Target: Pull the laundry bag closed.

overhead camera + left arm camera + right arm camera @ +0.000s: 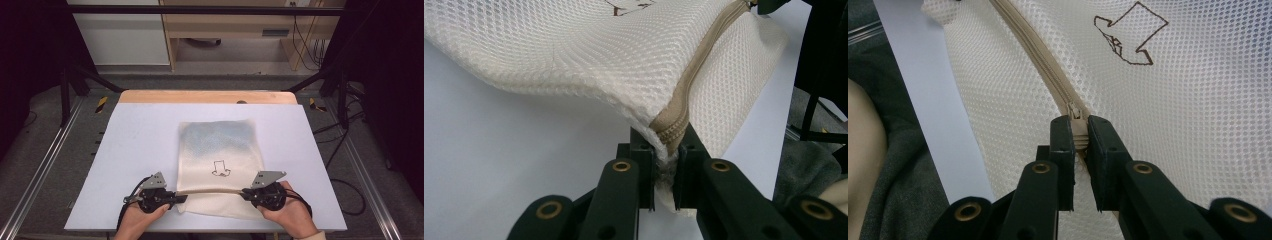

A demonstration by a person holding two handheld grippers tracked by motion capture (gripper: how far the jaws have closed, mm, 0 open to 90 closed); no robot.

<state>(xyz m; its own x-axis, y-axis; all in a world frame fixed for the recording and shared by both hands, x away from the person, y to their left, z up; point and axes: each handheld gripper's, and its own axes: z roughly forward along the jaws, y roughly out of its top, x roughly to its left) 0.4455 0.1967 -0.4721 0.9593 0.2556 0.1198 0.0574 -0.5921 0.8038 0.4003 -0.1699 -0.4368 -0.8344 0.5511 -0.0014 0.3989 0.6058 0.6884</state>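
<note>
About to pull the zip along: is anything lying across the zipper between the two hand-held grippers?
Nothing visible does. The beige zipper of the cream mesh bag runs bare from the left hand-held gripper to the right hand-held gripper.

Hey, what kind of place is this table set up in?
Probably a lab or recording workspace, not a home: the white table sits inside a black metal frame, loose cables trail across the floor, and each hand holds a gripper on a mesh zip bag.

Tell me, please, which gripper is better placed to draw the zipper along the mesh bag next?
Probably the right gripper: its jaws pinch the zipper slider. The left gripper clamps the mesh bag at the zipper's end, anchoring it.
</note>
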